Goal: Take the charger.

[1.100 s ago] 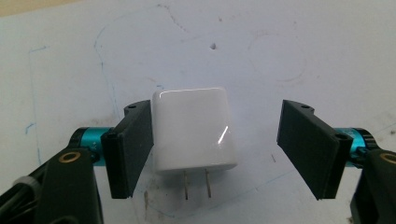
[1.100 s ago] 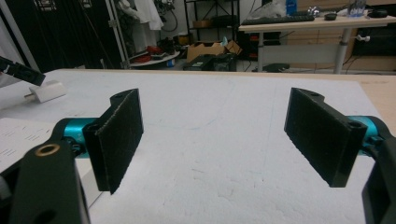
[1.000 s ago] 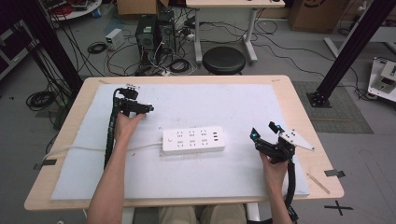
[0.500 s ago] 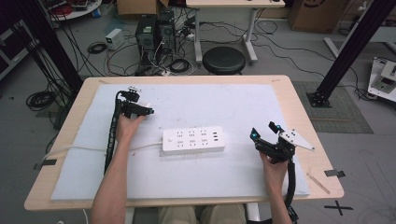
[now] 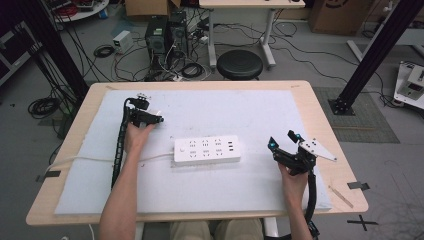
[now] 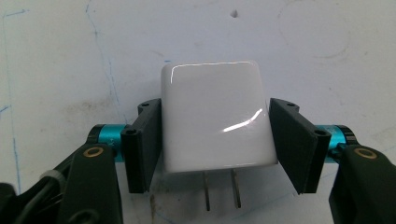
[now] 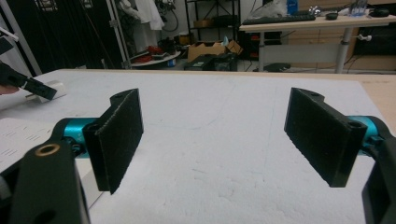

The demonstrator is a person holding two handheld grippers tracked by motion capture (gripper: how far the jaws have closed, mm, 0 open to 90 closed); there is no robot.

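A white plug adapter is seen between the pads of the left gripper, its two metal prongs pointing toward the camera in the left gripper view; the jaws have just been closing on it, and the left pad is pressed against its side while the right pad is drawn up to its other side, so it is taken as grasped. In the high view the left gripper is held over the far left part of the white mat, the adapter at its tip; a white power strip is laid flat at the mat's middle, well apart from it. The right gripper is held near the mat's right edge; its jaws are spread wide with nothing between them.
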